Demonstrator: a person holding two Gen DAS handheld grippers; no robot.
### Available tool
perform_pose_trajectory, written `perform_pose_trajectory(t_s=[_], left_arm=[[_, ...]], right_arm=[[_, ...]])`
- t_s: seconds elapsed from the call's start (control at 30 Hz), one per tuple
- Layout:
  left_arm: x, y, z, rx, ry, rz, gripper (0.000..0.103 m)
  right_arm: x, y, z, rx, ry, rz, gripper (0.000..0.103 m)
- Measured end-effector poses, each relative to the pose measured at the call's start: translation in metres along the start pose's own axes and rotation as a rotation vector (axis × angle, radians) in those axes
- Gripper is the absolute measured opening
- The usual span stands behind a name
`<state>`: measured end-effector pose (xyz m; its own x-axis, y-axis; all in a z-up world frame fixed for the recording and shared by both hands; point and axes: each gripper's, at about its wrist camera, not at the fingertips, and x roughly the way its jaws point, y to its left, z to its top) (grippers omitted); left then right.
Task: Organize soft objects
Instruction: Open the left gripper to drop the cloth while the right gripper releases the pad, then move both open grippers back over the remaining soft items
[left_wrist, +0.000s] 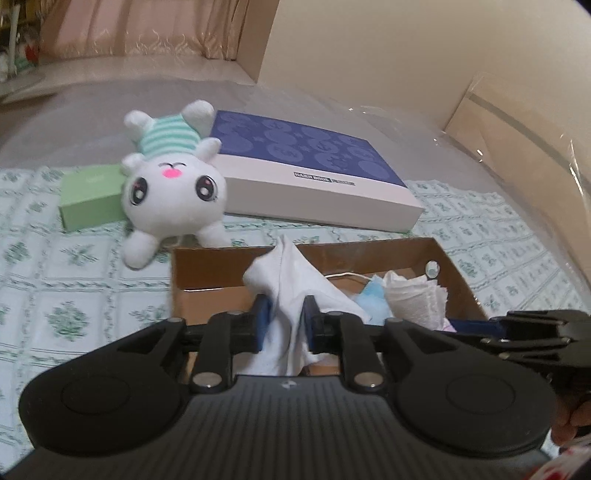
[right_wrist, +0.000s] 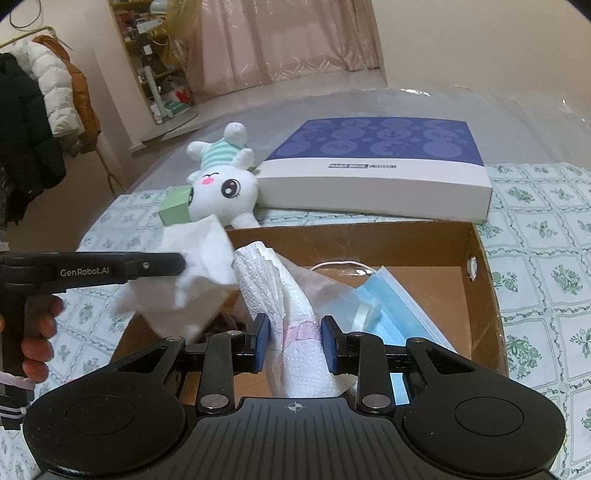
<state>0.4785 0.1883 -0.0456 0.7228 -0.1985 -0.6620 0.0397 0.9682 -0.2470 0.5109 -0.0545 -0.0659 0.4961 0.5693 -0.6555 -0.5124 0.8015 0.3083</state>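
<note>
Both grippers hang over the brown cardboard box (right_wrist: 480, 280), which sits on the green-patterned cloth (left_wrist: 74, 288) and serves as the landmark here. The left gripper (left_wrist: 286, 325) has a thin white cloth (left_wrist: 291, 291) between its blue pads (left_wrist: 264, 325) above the box's left end; the fabric runs through the gap, but I cannot tell whether the pads press it or merely flank it. The right gripper (right_wrist: 295, 341) is closed on a wad of embossed white paper towel (right_wrist: 291, 314) above the middle of the box, the pads pinching its bunched waist. Inside the box, toward its right wall, lies a blue face mask (right_wrist: 399, 314) with its white ear loop. Behind the box's far left corner a white plush rabbit (left_wrist: 173, 195) lies on its back, leaning on a green carton (left_wrist: 92, 203) and a blue-and-white flat box (left_wrist: 321, 173). All these soft things look very light and limp: the cloth and towel will drape, fold and slide out of a shallow pinch, so a gathered bunch is the safest hold. The towel tears easily. The plush is springy and bulkier; its striped body or an ear seems the best purchase.
</note>
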Motion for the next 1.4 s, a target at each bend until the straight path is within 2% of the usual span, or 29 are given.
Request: perform_pose_trajectory(t_s=[0.07, 0.13, 0.37, 0.4, 0.47, 0.53, 0.6, 1.0, 1.4], left_arm=[[0.005, 0.0, 0.0, -0.003, 0.008, 0.008, 0.036], [0.006, 0.001, -0.002, 0.009, 0.014, 0.031, 0.039], [-0.005, 0.012, -0.011, 0.022, 0.021, 0.061, 0.04], [-0.007, 0.013, -0.012, 0.021, 0.019, 0.063, 0.04], [-0.013, 0.015, -0.012, 0.025, 0.014, 0.067, 0.04], [-0.018, 0.016, -0.013, 0.032, 0.01, 0.074, 0.04], [-0.022, 0.016, -0.014, 0.039, 0.007, 0.089, 0.04], [-0.054, 0.018, -0.028, 0.018, 0.001, 0.103, 0.04], [-0.13, 0.003, -0.045, -0.002, -0.057, 0.127, 0.04]], right_arm=[[0.002, -0.001, 0.001, 0.003, 0.001, -0.011, 0.031], [0.006, -0.003, 0.003, 0.005, 0.006, -0.018, 0.031], [0.012, 0.0, 0.005, 0.027, 0.007, -0.022, 0.034], [0.013, 0.001, 0.006, 0.036, -0.002, -0.016, 0.037], [0.013, 0.002, 0.008, 0.061, -0.013, -0.005, 0.061], [0.014, 0.008, 0.01, 0.044, -0.026, -0.044, 0.066], [0.014, 0.012, 0.009, 0.007, -0.026, -0.045, 0.066], [-0.002, 0.006, -0.01, 0.01, 0.016, -0.075, 0.066], [-0.073, 0.006, -0.029, 0.045, -0.047, -0.08, 0.066]])
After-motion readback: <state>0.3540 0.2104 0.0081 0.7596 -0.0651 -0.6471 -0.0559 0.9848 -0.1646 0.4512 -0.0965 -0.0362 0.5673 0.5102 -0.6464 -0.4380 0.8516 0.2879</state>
